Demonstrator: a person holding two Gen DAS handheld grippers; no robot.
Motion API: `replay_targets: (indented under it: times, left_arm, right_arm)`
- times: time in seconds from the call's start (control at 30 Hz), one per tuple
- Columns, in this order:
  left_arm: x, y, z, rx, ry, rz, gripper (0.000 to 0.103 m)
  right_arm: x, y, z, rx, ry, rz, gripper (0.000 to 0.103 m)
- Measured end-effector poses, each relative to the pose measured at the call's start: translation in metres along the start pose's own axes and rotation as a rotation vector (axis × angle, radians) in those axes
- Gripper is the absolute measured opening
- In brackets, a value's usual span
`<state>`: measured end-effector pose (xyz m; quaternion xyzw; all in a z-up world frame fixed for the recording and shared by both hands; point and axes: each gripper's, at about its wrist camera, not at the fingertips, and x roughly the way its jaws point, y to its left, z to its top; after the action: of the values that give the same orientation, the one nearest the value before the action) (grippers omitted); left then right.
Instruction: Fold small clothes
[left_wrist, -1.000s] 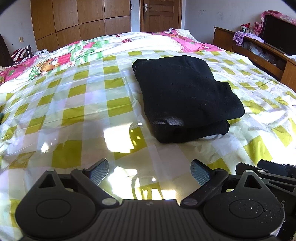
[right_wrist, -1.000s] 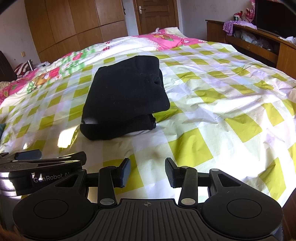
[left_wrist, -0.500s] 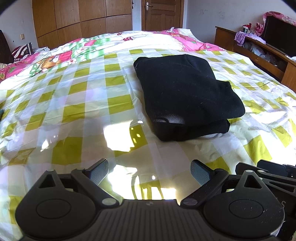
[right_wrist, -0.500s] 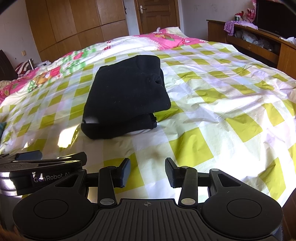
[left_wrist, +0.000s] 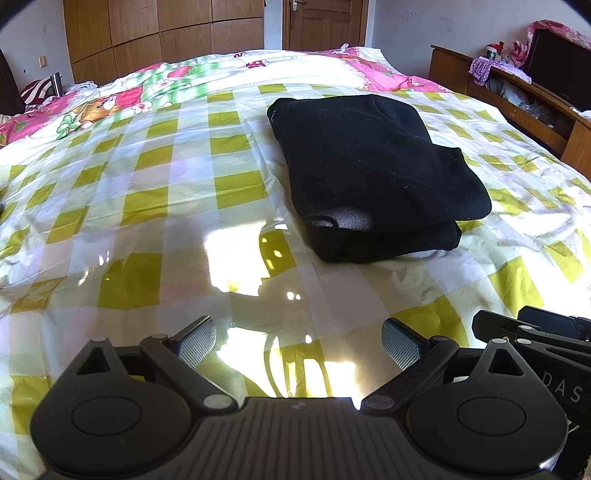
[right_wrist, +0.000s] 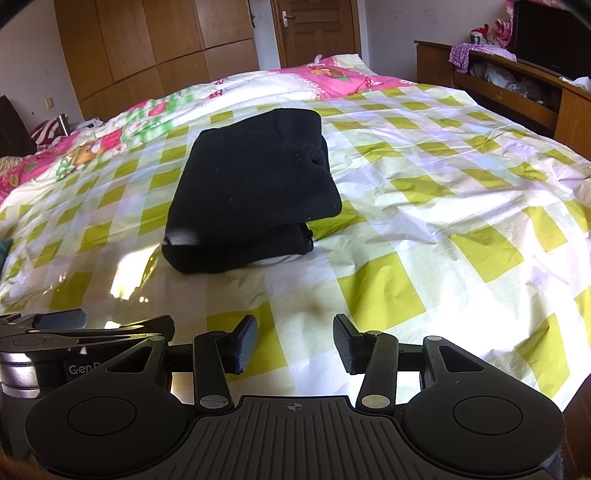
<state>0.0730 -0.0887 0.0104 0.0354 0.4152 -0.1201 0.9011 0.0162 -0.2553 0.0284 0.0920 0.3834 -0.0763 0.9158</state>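
Note:
A black garment (left_wrist: 373, 173) lies folded into a thick rectangle on the yellow-and-white checked bedsheet (left_wrist: 147, 221); in the right wrist view the black garment (right_wrist: 251, 192) sits left of centre. My left gripper (left_wrist: 299, 341) hovers low over the sheet in front of the garment, open wide, nothing between its fingers. My right gripper (right_wrist: 294, 341) is also open and empty, short of the garment. The left gripper's body (right_wrist: 74, 332) shows at the lower left of the right wrist view.
A pink and floral quilt (left_wrist: 129, 96) covers the far end of the bed. A wooden cabinet (right_wrist: 517, 92) with clutter runs along the right wall. Wooden wardrobes (left_wrist: 147, 33) and a door (left_wrist: 325, 22) stand behind. Sunlight patches fall on the sheet near the grippers.
Both views have shifted slightly back and up from the garment. The garment has not moved and both grippers stay open.

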Motion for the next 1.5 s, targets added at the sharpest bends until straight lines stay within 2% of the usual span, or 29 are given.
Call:
replay_targets:
  times: [0.57, 1.5]
  left_arm:
    - [-0.007, -0.001, -0.004, 0.028, 0.003, 0.041, 0.103]
    - [-0.012, -0.009, -0.006, 0.065, -0.016, 0.065, 0.103]
  right_arm:
    - [0.000, 0.000, -0.004, -0.005, 0.022, 0.000, 0.045]
    - [-0.004, -0.005, -0.006, 0.000, 0.020, 0.006, 0.045]
